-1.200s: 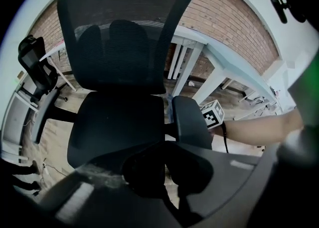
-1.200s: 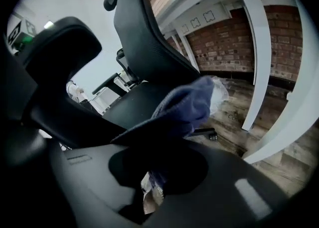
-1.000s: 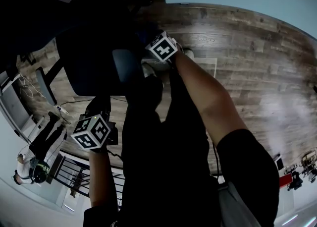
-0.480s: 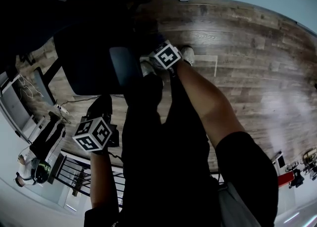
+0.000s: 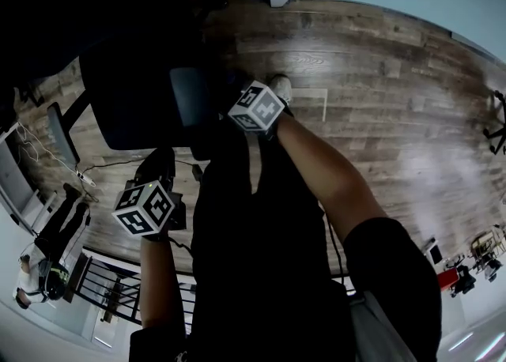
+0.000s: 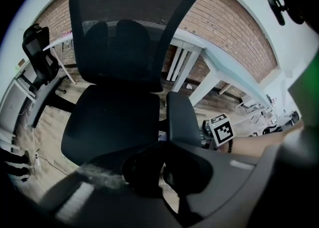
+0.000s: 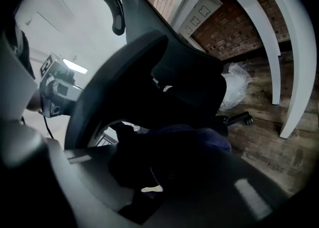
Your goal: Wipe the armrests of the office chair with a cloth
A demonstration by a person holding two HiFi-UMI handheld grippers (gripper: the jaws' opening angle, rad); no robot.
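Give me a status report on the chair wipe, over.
Right gripper shut on cloth, beside the armrest. Left gripper shut, empty, held off in front of the chair. Nothing seen blocking.

Black short-sleeved top (image 5: pixel 269 297); the sleeve (image 5: pixel 391 265) ends above my elbow and my forearms are bare. Black trousers (image 5: pixel 237 171). One pale shoe (image 5: pixel 278 84) shows.

Left gripper (image 6: pixel 163 172): matte dark grey shell, two rounded black jaws. Right gripper (image 7: pixel 152 173): same dark grey shell, with a pale glint on each flank.

Each carries a white cube with black square markers: left cube (image 5: pixel 145 209), right cube (image 5: pixel 257 107). A thin dark cable (image 5: pixel 183 248) runs below the left cube.
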